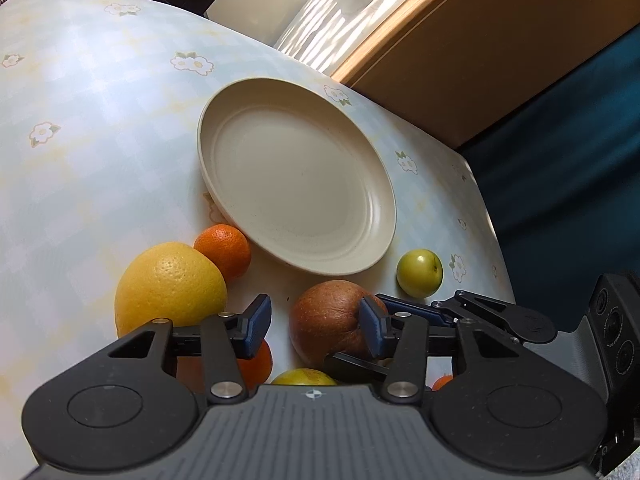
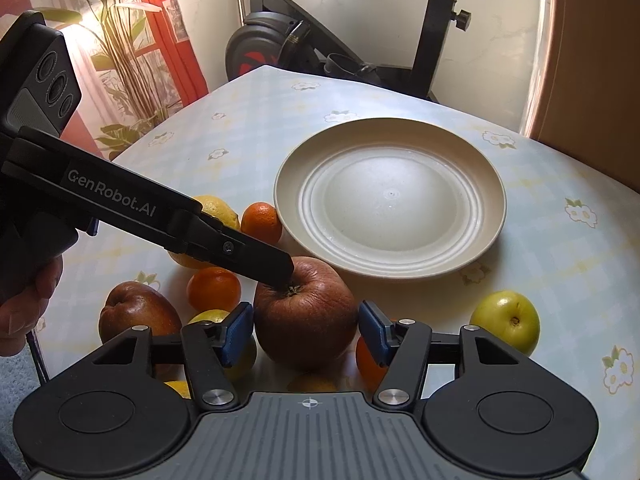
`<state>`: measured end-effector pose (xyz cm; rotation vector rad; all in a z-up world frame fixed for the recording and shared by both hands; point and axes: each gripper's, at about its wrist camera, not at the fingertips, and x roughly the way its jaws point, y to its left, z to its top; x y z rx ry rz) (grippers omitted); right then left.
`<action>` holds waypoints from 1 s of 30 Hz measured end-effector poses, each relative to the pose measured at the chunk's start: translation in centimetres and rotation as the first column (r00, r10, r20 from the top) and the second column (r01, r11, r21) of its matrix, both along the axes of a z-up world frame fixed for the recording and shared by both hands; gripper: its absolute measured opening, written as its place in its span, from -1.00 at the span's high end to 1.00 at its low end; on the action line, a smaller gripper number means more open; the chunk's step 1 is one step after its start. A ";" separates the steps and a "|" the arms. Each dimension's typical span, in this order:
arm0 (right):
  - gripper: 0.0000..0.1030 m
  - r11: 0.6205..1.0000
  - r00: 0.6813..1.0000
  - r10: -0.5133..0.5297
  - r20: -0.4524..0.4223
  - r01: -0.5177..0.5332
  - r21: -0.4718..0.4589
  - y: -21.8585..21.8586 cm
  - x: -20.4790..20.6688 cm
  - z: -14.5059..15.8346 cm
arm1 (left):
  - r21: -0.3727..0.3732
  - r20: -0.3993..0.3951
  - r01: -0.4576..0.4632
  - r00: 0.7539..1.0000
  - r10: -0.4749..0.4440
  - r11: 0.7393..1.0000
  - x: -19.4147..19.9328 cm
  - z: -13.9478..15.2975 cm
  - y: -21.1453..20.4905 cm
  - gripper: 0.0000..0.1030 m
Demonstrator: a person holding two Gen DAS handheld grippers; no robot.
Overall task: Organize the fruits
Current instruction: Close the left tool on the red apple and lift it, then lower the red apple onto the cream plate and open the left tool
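Right wrist view, left to right: second red apple [image 2: 138, 312], left gripper [image 2: 280, 270] reaching in with its tip at the stem of the wrinkled red apple [image 2: 306, 316], which sits between the spread, not-touching fingers of the right gripper [image 2: 306, 334]; cream plate [image 2: 390, 270] behind, green apple [image 2: 506, 320] on the counter [image 2: 560, 248]. Left wrist view alone shows the left gripper open, one pad seemingly against that apple, beside a large yellow citrus [image 1: 170, 284] and tangerine [image 1: 224, 250].
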<state>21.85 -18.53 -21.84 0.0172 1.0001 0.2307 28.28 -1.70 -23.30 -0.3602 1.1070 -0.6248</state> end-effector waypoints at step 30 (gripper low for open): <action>-0.06 0.987 0.990 -0.120 0.079 0.111 0.118 0.4 -1.2 0.0 | 0.000 0.061 0.013 0.998 -0.013 1.000 -0.7 1.7 -0.1 -0.09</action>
